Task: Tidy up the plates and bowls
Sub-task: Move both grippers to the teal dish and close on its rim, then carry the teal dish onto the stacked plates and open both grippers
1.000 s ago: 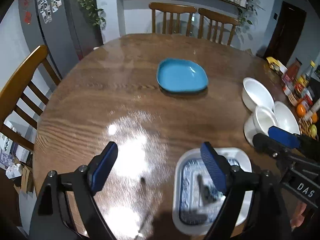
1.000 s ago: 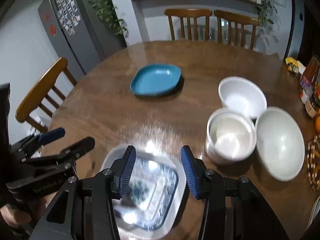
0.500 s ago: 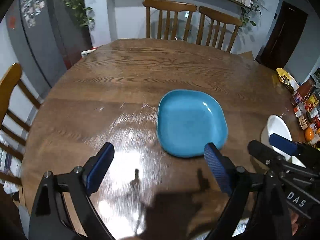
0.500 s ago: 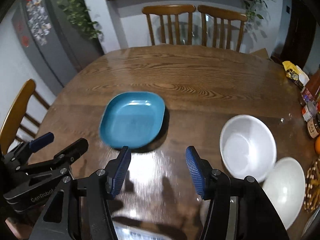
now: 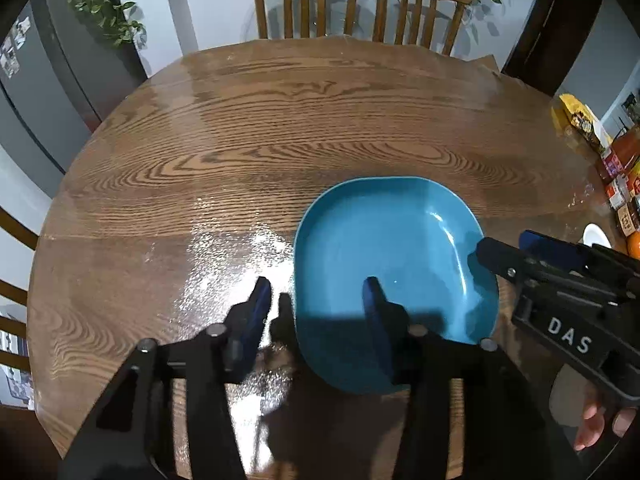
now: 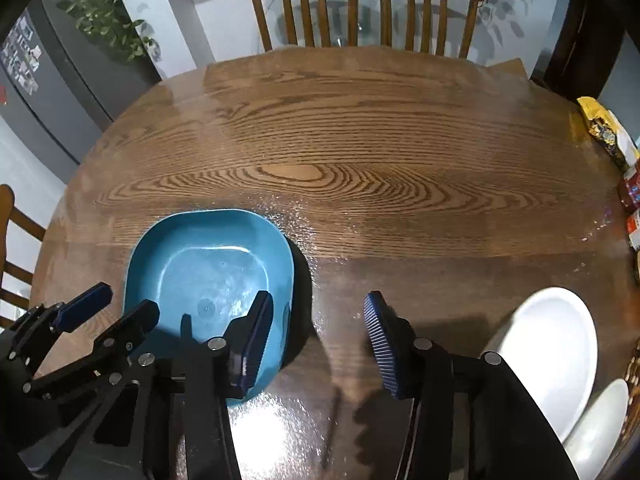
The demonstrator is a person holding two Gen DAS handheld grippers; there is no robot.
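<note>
The blue plate (image 5: 394, 276) lies flat on the wooden tabletop (image 5: 304, 136), well apart from the white bowl (image 6: 548, 356) on its right. It looks like stiff, glazed ceramic: slick, breakable, moderately heavy. Its raised rim is the place to pinch. The left tool (image 5: 316, 300) has just been narrowing and straddles the plate's left rim without pressing it. The right tool (image 6: 318, 320) straddles the right rim, spread and empty.

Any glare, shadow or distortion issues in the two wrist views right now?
Left wrist: glare patch on the table left of the blue plate, gripper shadow across the plate's near part, strong fisheye bend with dark corners. Right wrist: glare on the table near the bottom edge, white bowl near blown out, same fisheye bend; no obvious motion blur in either.
</note>
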